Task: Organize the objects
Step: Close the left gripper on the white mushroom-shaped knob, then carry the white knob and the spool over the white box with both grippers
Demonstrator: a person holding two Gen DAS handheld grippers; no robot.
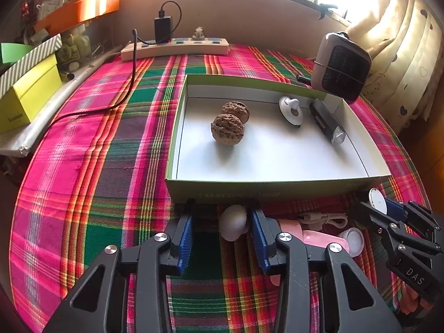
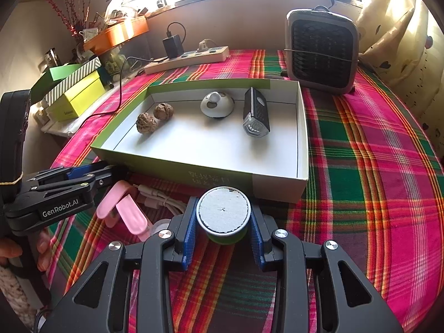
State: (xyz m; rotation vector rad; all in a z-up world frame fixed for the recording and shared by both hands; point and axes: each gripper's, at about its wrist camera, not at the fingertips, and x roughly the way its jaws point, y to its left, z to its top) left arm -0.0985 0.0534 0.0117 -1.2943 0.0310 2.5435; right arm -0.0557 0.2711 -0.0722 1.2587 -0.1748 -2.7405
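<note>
A shallow white box with a green rim (image 1: 277, 187) (image 2: 302, 138) lies on the plaid cloth. It holds two walnuts (image 1: 228, 129) (image 2: 145, 123), a white domed knob (image 1: 290, 109) (image 2: 217, 105) and a black torch (image 1: 327, 123) (image 2: 255, 113). Just in front of the box, a silvery egg-shaped object (image 1: 234, 222) sits between the jaws of my left gripper (image 1: 221, 206). It touches the right pad, with a gap to the left one. My right gripper (image 2: 223, 205) is shut on a round green tub with a white top (image 2: 223, 212) (image 1: 377, 200).
Between the two grippers lie a pink clip (image 2: 122, 208), a coiled white cable (image 1: 324, 217) and a small white jar (image 1: 354, 240). A grey fan heater (image 2: 322, 50) stands behind the box, a power strip (image 1: 174, 48) lies by the wall, and yellow boxes (image 1: 27, 94) stand at the left.
</note>
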